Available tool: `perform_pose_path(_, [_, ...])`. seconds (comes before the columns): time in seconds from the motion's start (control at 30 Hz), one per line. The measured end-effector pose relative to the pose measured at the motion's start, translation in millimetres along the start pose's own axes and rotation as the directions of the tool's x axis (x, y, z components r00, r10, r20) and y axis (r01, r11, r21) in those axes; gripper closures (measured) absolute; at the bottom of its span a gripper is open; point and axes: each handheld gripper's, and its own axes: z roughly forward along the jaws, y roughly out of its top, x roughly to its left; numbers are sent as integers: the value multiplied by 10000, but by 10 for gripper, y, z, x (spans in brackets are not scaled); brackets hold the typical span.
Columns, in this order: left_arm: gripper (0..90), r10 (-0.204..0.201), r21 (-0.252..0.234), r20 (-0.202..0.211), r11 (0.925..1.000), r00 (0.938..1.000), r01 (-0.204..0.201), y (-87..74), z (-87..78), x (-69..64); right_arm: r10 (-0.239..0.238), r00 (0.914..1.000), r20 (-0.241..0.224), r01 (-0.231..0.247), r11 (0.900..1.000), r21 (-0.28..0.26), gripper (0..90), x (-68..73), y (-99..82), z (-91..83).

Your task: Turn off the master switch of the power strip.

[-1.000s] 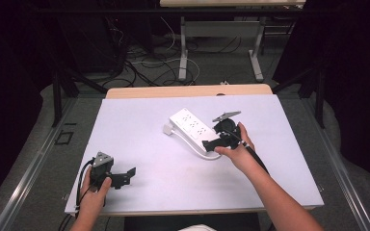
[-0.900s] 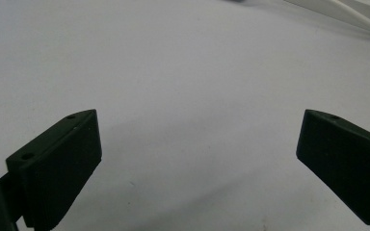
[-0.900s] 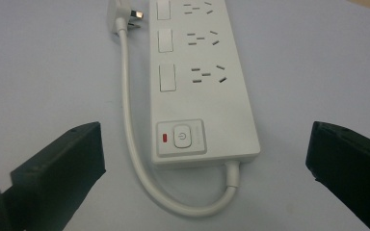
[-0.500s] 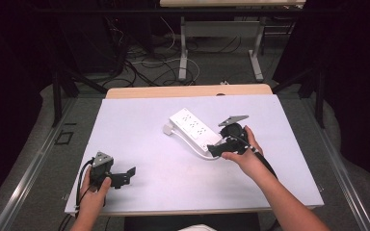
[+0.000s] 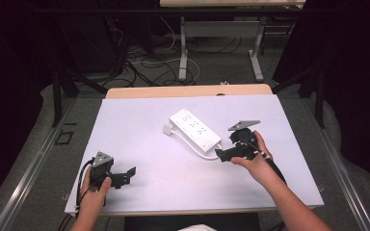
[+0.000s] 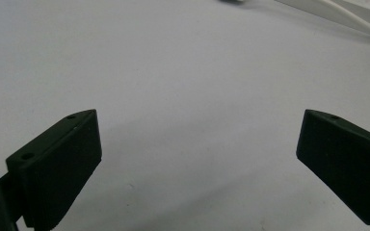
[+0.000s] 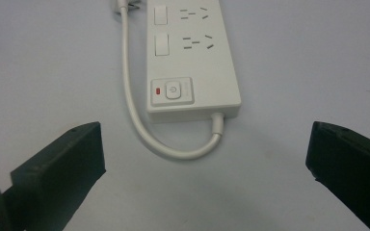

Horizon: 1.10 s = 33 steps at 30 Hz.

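Beside power strip (image 5: 194, 128) | right tool (image 5: 225, 154) low, agape, empty

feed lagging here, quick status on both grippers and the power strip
Right gripper open, facing power strip, not touching. Left gripper open, holding nothing. Cable loops between right jaws and strip.

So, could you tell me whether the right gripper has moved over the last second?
Yes. The right gripper has drawn back from the power strip, toward the table's right near side; its jaws stand open.
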Motion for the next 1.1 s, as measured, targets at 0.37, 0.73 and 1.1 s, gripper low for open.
perform_pose_path(0.37, [21,-9,104,24,9999,10000,9,3,-1,-3,186,9998,-2,-186,9988,-446,0,-129,-180,-146])
perform_pose_path(0.73, [21,-5,100,18,9999,10000,5,2,-2,-2,435,9991,-23,-435,9959,-795,0,-234,-348,-254])
perform_pose_path(1.1, [22,-20,102,1,9999,10000,20,4,-4,-4,716,9968,347,-682,9935,-909,0,-393,-568,-360])
